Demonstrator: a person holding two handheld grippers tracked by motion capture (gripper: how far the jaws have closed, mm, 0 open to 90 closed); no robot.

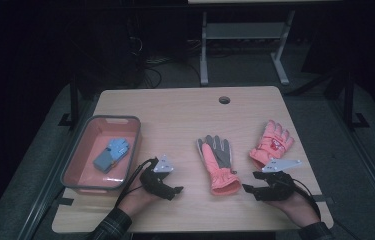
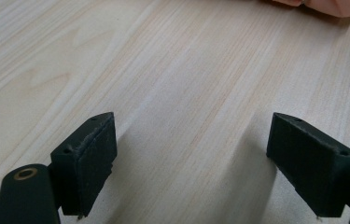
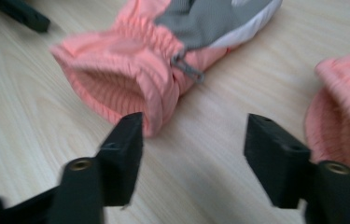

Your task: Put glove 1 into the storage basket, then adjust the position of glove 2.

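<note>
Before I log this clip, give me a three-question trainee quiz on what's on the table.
1. True or false: the blue glove lies inside the tub.
2. Which glove lies closer to the right gripper? A) the grey-palmed glove B) the pink glove
3. Fill in: both the left gripper and the right gripper are ____, holding nothing.

Key: 1 true; 2 B; 3 open.
</note>
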